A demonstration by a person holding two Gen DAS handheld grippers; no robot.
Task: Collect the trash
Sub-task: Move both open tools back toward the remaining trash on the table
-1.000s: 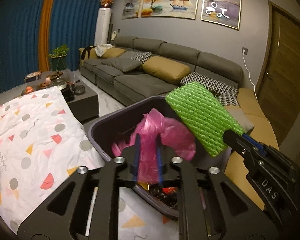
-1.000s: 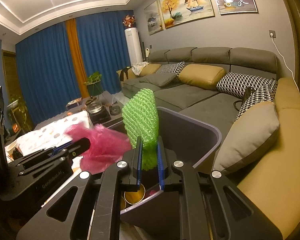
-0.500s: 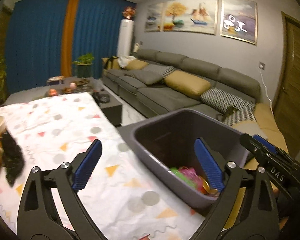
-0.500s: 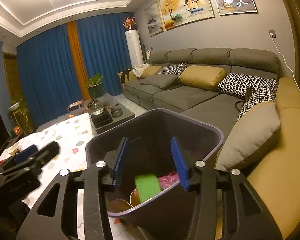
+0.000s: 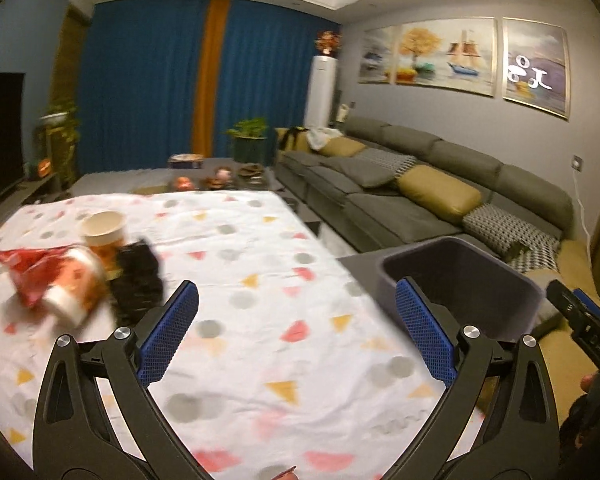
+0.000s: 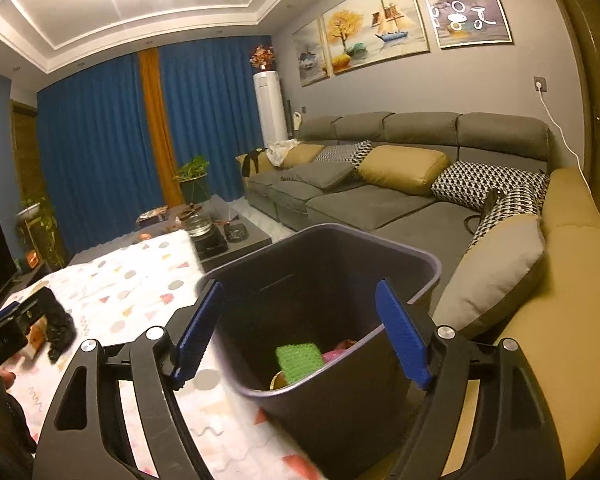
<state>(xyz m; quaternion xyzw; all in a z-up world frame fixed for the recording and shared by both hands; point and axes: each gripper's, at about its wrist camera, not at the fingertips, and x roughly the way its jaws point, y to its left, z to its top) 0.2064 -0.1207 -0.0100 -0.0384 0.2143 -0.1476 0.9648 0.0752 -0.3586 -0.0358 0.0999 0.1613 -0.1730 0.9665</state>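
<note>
Grippers, 2 (both agape), 1 bin (image 6: 420,264).

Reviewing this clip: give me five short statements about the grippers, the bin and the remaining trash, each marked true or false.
1. Both the left gripper and the right gripper are open and hold nothing. True.
2. The green foam net lies inside the bin. True.
3. The bin is empty. False: it holds the foam net and pink trash beside it.
4. The red wrapper is in the left gripper. False: it lies on the tablecloth.
5. The paper cup stands near the wrapper. True.
</note>
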